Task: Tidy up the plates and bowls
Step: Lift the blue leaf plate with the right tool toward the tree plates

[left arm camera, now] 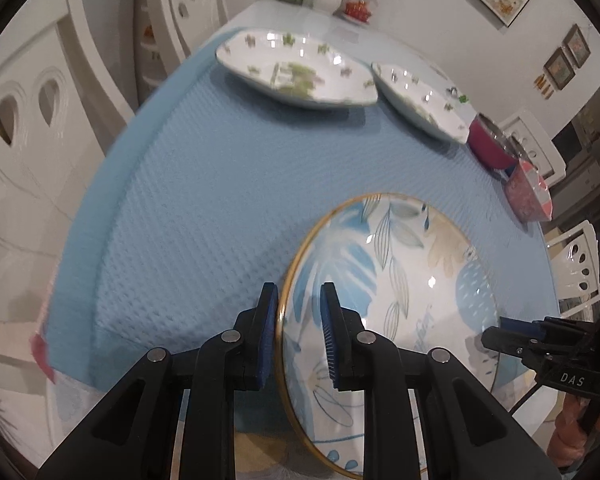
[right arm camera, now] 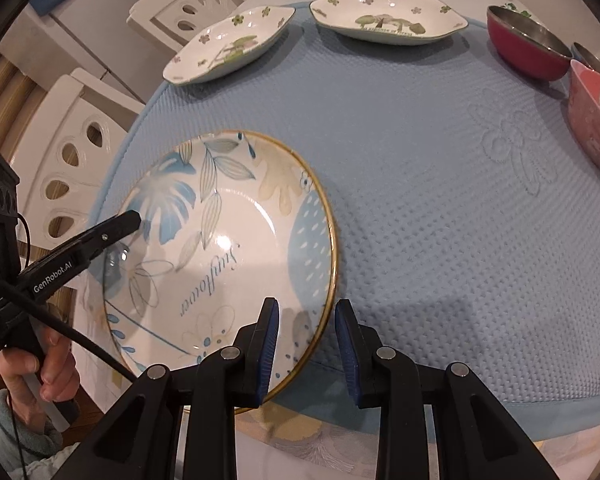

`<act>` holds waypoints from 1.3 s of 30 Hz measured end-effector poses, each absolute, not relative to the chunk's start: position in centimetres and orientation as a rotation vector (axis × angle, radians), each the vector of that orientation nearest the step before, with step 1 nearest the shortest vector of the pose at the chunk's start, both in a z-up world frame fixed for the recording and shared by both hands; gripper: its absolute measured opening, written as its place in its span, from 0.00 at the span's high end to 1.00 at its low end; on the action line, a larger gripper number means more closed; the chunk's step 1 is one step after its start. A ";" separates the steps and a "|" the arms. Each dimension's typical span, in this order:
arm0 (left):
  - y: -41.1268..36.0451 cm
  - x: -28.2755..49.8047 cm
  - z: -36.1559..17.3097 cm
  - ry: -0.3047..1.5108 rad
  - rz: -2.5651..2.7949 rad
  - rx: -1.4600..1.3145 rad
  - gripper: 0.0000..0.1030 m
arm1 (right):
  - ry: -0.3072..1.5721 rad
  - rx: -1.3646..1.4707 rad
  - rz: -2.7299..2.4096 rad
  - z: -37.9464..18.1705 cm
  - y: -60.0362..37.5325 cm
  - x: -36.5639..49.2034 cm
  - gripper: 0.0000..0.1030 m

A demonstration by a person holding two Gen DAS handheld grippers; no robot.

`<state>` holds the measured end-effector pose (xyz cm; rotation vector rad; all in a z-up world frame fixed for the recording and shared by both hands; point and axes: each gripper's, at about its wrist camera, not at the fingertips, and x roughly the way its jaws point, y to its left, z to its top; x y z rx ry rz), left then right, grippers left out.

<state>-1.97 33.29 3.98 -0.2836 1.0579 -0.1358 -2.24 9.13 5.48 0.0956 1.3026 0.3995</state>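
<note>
A round gold-rimmed plate with blue leaves (left arm camera: pixel 400 280) (right arm camera: pixel 228 248) lies at the near edge of the blue mat (left arm camera: pixel 204 200). My left gripper (left arm camera: pixel 299 320) straddles its left rim, one finger on each side, with a gap to the rim. My right gripper (right arm camera: pixel 306 340) straddles its right rim the same way. Two white flower-print dishes (left arm camera: pixel 296 68) (left arm camera: pixel 420 100) sit at the far side, also in the right wrist view (right arm camera: pixel 232 44) (right arm camera: pixel 388 16).
A magenta steel bowl (right arm camera: pixel 528 44) and a pink patterned bowl (right arm camera: pixel 596 116) stand at the mat's right. White chairs (left arm camera: pixel 28 120) line the left side. A vase and red cup (left arm camera: pixel 356 10) stand at the table's far end.
</note>
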 end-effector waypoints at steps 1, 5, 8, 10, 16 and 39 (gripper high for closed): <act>33.4 -1.9 4.3 1.051 -0.132 -0.279 0.81 | 1.295 0.100 0.398 5.9 8.9 -2.1 0.73; 33.6 -1.6 5.6 1.025 -0.126 -0.272 0.81 | 1.265 0.114 0.407 7.3 8.5 -2.0 0.73; 33.3 -1.4 6.5 1.009 -0.133 -0.272 0.81 | 1.242 0.116 0.414 8.4 8.8 -2.0 0.73; 33.0 -1.3 7.3 0.996 -0.140 -0.265 0.81 | 1.229 0.112 0.410 9.1 9.0 -2.0 0.73; 30.9 -0.8 10.4 0.939 -0.184 -0.202 0.80 | 1.186 0.123 0.361 11.9 8.8 -1.7 0.73; 24.5 2.0 20.2 0.714 -0.325 -0.045 0.69 | 0.983 0.157 0.241 21.0 7.7 0.5 0.56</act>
